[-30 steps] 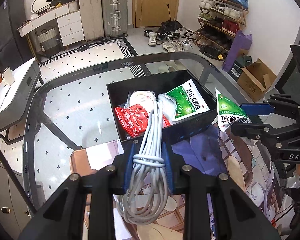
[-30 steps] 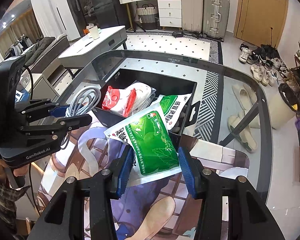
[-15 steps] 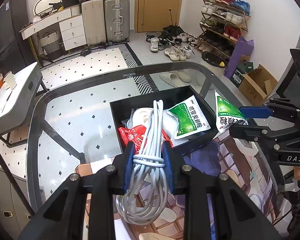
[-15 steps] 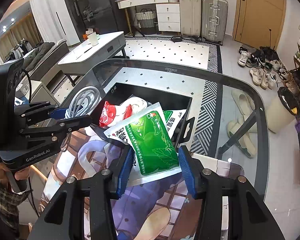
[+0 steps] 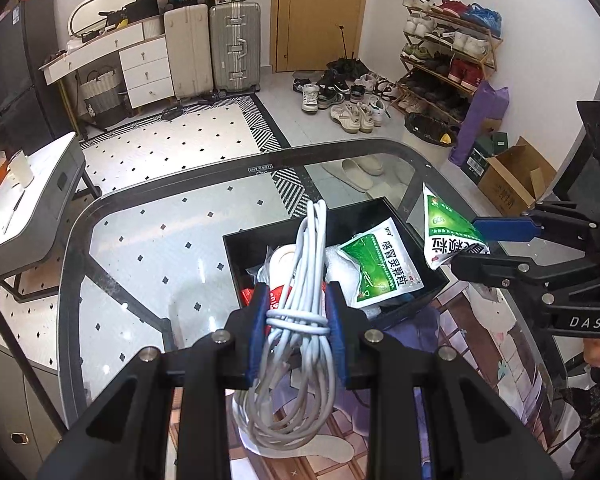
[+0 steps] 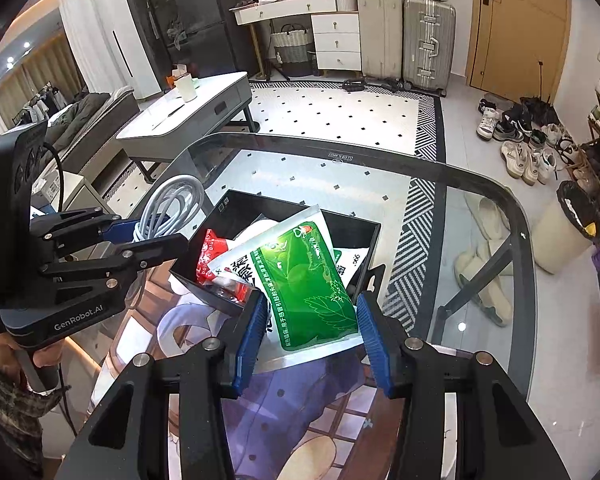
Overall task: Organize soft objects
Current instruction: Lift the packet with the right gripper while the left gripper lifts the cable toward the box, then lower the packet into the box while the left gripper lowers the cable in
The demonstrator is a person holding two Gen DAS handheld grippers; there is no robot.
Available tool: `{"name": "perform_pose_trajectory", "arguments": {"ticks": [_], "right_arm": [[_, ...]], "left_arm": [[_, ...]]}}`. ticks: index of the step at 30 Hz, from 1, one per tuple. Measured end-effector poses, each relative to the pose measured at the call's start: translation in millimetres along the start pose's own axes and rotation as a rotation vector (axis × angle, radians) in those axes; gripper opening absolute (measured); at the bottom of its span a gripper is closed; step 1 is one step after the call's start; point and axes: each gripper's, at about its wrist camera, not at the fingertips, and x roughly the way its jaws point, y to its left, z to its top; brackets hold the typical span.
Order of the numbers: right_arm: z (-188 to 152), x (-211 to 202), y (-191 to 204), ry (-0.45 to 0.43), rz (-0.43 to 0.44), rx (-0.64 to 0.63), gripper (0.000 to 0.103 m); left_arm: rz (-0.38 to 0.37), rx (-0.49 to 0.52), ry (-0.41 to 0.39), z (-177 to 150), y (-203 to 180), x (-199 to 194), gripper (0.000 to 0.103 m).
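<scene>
My left gripper is shut on a coiled white cable, held above the near side of a black box on the glass table. The box holds a green-and-white sachet, a red packet and white soft items. My right gripper is shut on a second green sachet, held above the box's near right edge. The left gripper with the cable shows in the right wrist view, and the right gripper with its sachet in the left wrist view.
The box stands on a glass table with a dark rim; a printed cloth mat covers its near part. On the floor beyond are suitcases, a shoe rack, a cardboard box and a grey side table.
Both grippers have risen and drawn back from the box, each keeping its load; the box now looks smaller and farther in both views.
</scene>
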Motion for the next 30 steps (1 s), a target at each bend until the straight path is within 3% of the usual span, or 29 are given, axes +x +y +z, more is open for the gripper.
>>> {"name": "perform_pose_trajectory", "arguments": {"ticks": [30], "right_arm": [[27,32,-11,0.024,0.024,0.011,0.047]], "left_arm": [[-0.045,-0.006,0.011,31,6,38,0.026]]}}
